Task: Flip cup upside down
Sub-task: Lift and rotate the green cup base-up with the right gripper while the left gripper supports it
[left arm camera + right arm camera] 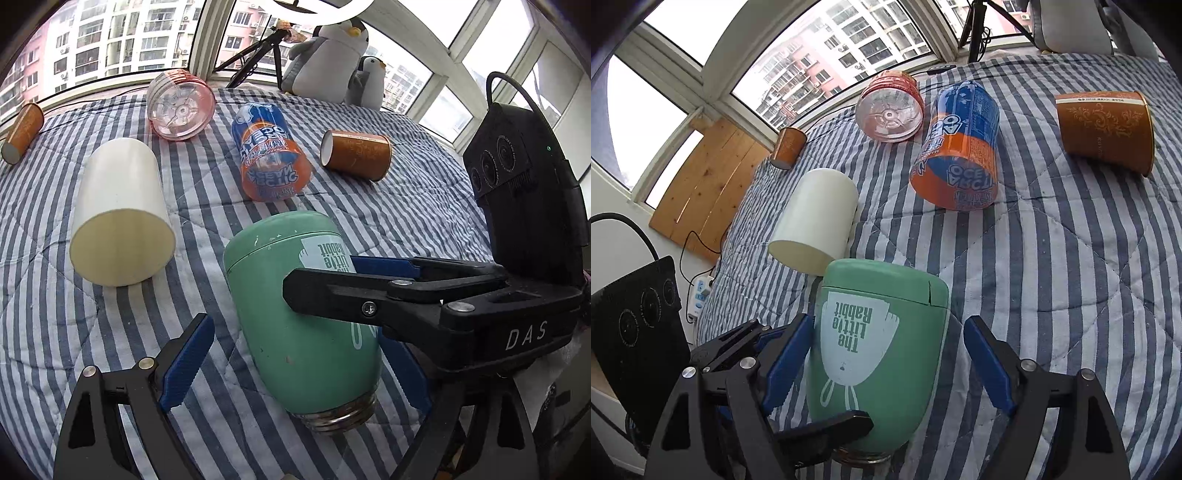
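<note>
Bed (369,221), striped blue-and-white quilt, carrying all cups.

Stuffed penguins (332,51), two, at the far edge by the window; whole only in the left wrist view.

Green cup (295,314), inverted with threaded metal mouth downward, rabbit label (849,336) printed upside down, legible only in the right wrist view.

White cup (122,214), on its side, left of the green cup.

Blue-and-orange cup (269,155), on its side, mid-bed.

Clear pink cup (181,107), on its side, far side.

Brown paper cups, two: one (356,153) right, one (22,133) far left.

Right gripper (882,365): fingers spread either side of the green cup; whether they touch it cannot be told.

Left gripper (295,365): fingers spread wide around the green cup, not touching.

Wooden board (709,184) and power strip (698,299): right wrist view only.
</note>
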Demonstrator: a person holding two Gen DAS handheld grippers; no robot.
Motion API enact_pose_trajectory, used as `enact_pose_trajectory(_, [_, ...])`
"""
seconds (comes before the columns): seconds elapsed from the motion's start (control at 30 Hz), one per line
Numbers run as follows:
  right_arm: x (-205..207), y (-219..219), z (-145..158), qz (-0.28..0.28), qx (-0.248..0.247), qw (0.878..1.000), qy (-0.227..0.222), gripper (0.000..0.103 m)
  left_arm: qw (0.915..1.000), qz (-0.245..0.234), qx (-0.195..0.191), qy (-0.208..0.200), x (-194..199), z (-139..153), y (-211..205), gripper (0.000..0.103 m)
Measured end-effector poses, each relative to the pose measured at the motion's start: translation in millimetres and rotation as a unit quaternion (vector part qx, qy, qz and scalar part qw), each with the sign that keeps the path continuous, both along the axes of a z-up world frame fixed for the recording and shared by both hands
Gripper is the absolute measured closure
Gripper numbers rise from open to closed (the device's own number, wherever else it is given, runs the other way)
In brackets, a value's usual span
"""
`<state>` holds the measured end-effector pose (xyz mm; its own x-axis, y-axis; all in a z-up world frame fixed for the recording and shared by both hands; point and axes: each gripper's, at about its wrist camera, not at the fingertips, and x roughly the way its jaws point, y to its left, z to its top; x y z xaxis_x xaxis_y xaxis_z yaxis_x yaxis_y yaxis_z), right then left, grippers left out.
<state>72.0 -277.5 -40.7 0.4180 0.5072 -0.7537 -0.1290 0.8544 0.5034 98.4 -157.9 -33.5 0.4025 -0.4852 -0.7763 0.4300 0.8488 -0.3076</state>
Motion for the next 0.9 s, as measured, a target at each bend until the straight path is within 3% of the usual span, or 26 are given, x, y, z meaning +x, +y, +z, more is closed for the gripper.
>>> enact_pose_trajectory(0.13, [-3.9, 5.5, 1.6, 0.014, -0.014, 1.0, -0.01, 0.023, 0.9935, 0.015, 0.074, -0.086, -24.7, 12.0, -14.6, 0.009])
enact_pose_trajectory(0.3, [-2.9, 10.0, 2.4, 0.016, -0.025, 0.999, -0.023, 0.022, 0.9871, 0.003, 0.105, -0.121, -40.9, 9.6, -28.0, 0.009])
enact_pose_trajectory(0.6, [-0.8, 2.3, 5.0, 0.018, -0.037, 0.999, -0.019, 0.02, 0.9956, 0.006, 0.044, -0.083, -22.4, 13.8, -17.0, 0.01])
enact_pose_trajectory(0.67, [2.5, 4.3, 4.2, 0.021, -0.038, 0.999, -0.012, 0.017, 0.9982, 0.005, 0.024, -0.054, -9.8, 11.1, -14.6, 0.01])
enact_pose_trajectory(0.73, [9.7, 7.6, -0.8, 0.031, -0.028, 0.999, 0.007, 0.013, 0.9998, 0.004, 0.006, -0.018, 3.9, 4.6, -12.3, 0.02])
enact_pose_trajectory(0.9, [23.5, 16.5, -9.9, 0.042, -0.007, 0.999, 0.034, 0.013, 0.9991, 0.007, -0.034, 0.025, 26.0, -4.6, 0.9, 0.021])
